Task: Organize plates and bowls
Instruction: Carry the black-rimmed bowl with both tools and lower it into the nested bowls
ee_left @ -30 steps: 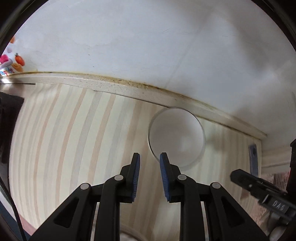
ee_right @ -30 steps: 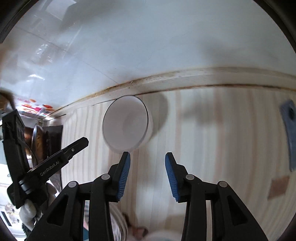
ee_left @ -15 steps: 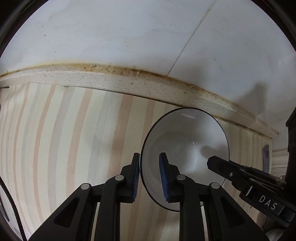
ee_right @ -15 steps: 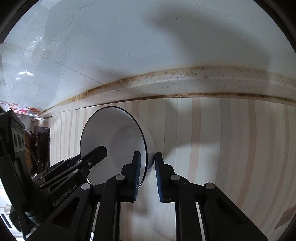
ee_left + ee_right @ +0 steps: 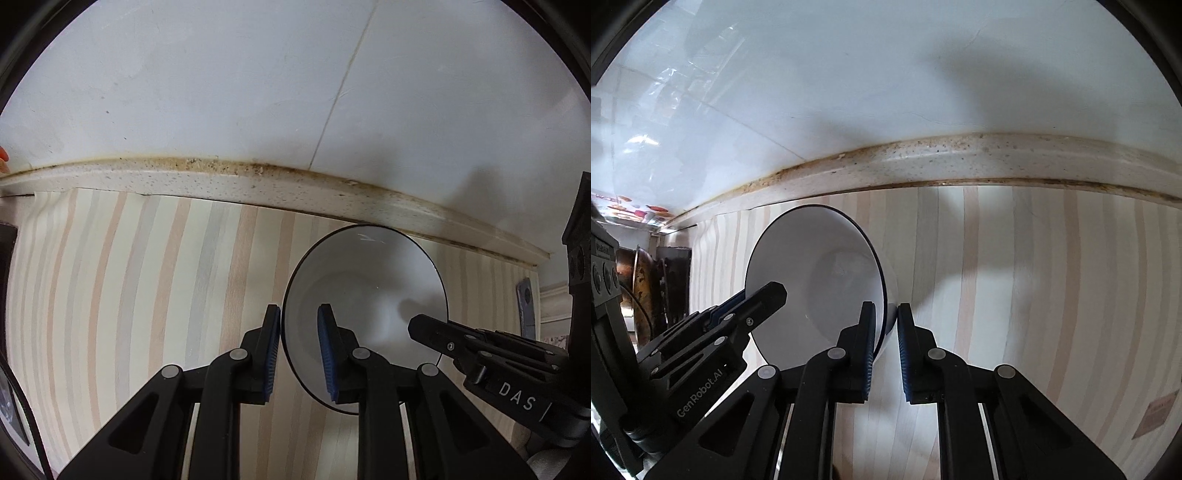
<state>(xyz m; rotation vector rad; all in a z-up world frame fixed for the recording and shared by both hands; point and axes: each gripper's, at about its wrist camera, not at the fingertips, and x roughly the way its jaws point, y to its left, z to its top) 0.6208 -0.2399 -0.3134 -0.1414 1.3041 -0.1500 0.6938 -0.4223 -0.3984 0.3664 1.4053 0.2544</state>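
Observation:
A white bowl (image 5: pixel 369 288) with a thin dark rim sits close to the wall on the striped counter. My left gripper (image 5: pixel 297 332) straddles its left rim, one pad outside and one inside, shut on the wall. In the right wrist view the bowl (image 5: pixel 820 266) looks tilted toward the left. My right gripper (image 5: pixel 886 332) is shut on its right rim, with the rim pinched between the blue pads. Each gripper shows in the other's view: the right one (image 5: pixel 424 325) over the bowl's right side, the left one (image 5: pixel 772 295) over its left side.
A speckled, stained ledge (image 5: pixel 258 184) runs along the back of the striped counter (image 5: pixel 129 295), below a white tiled wall (image 5: pixel 886 92). A small blue-grey object (image 5: pixel 524 306) lies at the far right. A brown metal pot (image 5: pixel 642 288) stands far left.
Both grippers moved forward to the bowl, which now looks much larger. The right gripper's fingers closed from wide apart onto the right rim. The left gripper came onto the left rim.

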